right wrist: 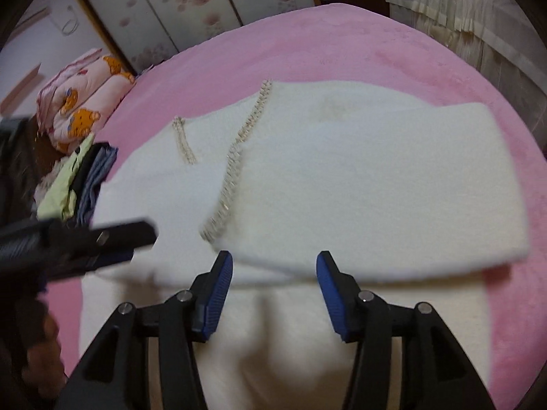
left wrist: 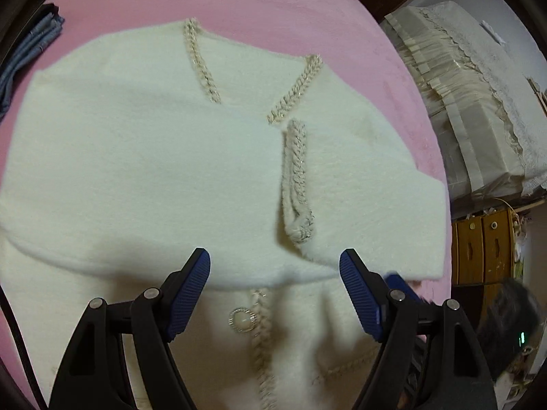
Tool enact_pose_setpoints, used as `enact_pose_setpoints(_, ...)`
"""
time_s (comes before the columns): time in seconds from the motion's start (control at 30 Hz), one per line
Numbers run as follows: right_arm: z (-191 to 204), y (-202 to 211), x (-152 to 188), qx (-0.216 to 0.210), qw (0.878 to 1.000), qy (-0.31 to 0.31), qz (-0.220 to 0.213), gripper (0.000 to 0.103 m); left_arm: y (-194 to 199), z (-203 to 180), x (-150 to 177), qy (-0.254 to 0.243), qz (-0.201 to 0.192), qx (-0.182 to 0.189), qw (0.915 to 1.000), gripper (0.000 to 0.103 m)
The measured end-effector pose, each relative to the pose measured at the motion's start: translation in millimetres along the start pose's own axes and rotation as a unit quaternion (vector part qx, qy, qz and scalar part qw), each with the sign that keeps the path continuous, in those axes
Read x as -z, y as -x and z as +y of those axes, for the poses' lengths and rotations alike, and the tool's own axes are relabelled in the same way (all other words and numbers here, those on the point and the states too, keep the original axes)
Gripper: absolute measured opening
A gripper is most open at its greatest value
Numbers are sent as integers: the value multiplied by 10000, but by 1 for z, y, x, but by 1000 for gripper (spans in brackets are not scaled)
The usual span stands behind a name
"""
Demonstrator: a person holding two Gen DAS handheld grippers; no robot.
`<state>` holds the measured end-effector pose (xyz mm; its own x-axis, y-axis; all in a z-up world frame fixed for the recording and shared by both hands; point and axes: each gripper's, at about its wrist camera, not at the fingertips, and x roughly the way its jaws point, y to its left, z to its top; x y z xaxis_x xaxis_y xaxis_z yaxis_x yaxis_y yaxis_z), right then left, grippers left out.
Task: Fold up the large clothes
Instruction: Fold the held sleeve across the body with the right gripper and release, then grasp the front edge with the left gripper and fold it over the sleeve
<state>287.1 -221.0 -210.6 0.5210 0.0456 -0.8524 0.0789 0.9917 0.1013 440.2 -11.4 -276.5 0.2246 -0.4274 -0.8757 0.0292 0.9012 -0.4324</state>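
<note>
White and fuzzy, the cardigan (left wrist: 143, 157) lies flat on the pink blanket (left wrist: 239, 3), with both sleeves folded across its front. We hold our left gripper (left wrist: 275, 294) wide apart, just above the folded sleeve edge, with nothing in it. Our right gripper (right wrist: 273, 297) has let go too; its blue pads (right wrist: 218, 302) stand apart over the soft cloth, pinching nothing

I see the white fuzzy cardigan (left wrist: 143, 157) lying flat on the pink bed cover (left wrist: 239, 3), both sleeves folded across its chest, braided trim (left wrist: 296, 164) edging neckline and front.
</note>
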Motion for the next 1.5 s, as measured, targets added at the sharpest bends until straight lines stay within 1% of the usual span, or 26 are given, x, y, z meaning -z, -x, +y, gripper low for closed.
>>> enact_pose_setpoints(0.1, -21, 12, 18, 91, 9998, 149, 125, 51, -21, -11, 3, 266, 16, -37, 9996, 77)
enact_pose_setpoints(0.2, -50, 29, 31, 157, 9996, 88, 206, 51, -36, -16, 5, 551, -85, -87, 9984, 77)
enact_pose_setpoints(0.3, -77, 39, 40, 276, 9993, -48, 251, 51, -52, -29, 3, 438, -318, -428, 9976, 77)
enact_pose_setpoints(0.37, -94, 40, 45, 481, 9981, -94, 368, 51, -61, -37, 0, 376, -374, -572, 9970, 76)
enact_pose_setpoints(0.4, -103, 40, 47, 610, 9973, -109, 388, 51, -63, -40, -1, 364, -413, -601, 9967, 72)
enact_pose_setpoints(0.43, -112, 41, 48, 736, 9966, -130, 357, 51, -66, -47, -2, 352, -475, -620, 9963, 62)
enact_pose_setpoints(0.5, -128, 45, 50, 854, 9958, -188, 276, 51, -69, -55, -4, 389, -515, -672, 9957, 51)
enact_pose_setpoints(0.53, -134, 45, 50, 882, 9955, -214, 261, 51, -73, -63, -5, 396, -538, -812, 9945, 50)
enact_pose_setpoints(0.57, -140, 42, 48, 895, 9953, -237, 282, 51, -76, -69, -7, 352, -572, -909, 9936, 47)
enact_pose_setpoints(0.6, -146, 38, 46, 877, 9952, -263, 337, 51, -75, -73, -11, 285, -620, -971, 9929, 26)
enact_pose_setpoints(0.63, -152, 34, 43, 830, 9954, -290, 393, 51, -74, -81, -16, 240, -701, -1122, 9909, 14)
enact_pose_setpoints(0.67, -155, 31, 40, 768, 9958, -308, 395, 51, -71, -86, -21, 245, -785, -1146, 9900, 14)
enact_pose_setpoints(0.7, -157, 30, 38, 702, 9964, -318, 362, 51, -66, -91, -26, 281, -904, -1024, 9902, 13)
enact_pose_setpoints(0.77, -159, 24, 33, 568, 9975, -289, 292, 51, -49, -102, -39, 438, -1219, -669, 9893, 13)
enact_pose_setpoints(0.8, -158, 18, 30, 527, 9979, -253, 282, 51, -41, -107, -45, 476, -1355, -576, 9880, 13)
enact_pose_setpoints(0.9, -157, 7, 22, 431, 9987, -150, 224, 51, -11, -121, -69, 536, -1808, -345, 9815, 13)
enact_pose_setpoints(0.97, -156, 3, 17, 360, 9991, -174, 142, 51, 13, -124, -82, 611, -2079, -74, 9762, 12)
enact_pose_setpoints(1.03, -154, -2, 11, 362, 9991, -193, 62, 51, 32, -129, -93, 626, -2313, 26, 9709, 12)
enact_pose_setpoints(1.1, -152, -4, 8, 400, 9991, -149, -26, 51, 50, -129, -97, 532, -2550, -114, 9654, 12)
enact_pose_setpoints(1.13, -150, -6, 5, 429, 9990, -106, -71, 51, 60, -129, -98, 460, -2729, -299, 9605, 12)
enact_pose_setpoints(1.2, -151, -7, 2, 437, 9990, 14, -101, 51, 73, -127, -98, 413, -2913, -602, 9538, 12)
enact_pose_setpoints(1.27, -150, -9, -2, 535, 9983, 203, -127, 51, 89, -108, -94, 511, -3028, -871, 9477, 12)
enact_pose_setpoints(1.3, -151, -10, -4, 574, 9979, 235, -166, 51, 92, -99, -95, 579, -3017, -967, 9467, 12)
enact_pose_setpoints(1.4, -152, -11, -8, 428, 9985, 305, -158, 51, 95, -61, -89, 888, -2844, -1308, 9456, 12)
enact_pose_setpoints(1.47, -146, -8, -8, 481, 9970, 546, -276, 50, 87, -38, -80, 1117, -2672, -1565, 9443, 12)
enact_pose_setpoints(1.5, -144, -6, -8, 508, 9959, 657, -365, 47, 80, -26, -73, 1229, -2551, -1697, 9439, 12)
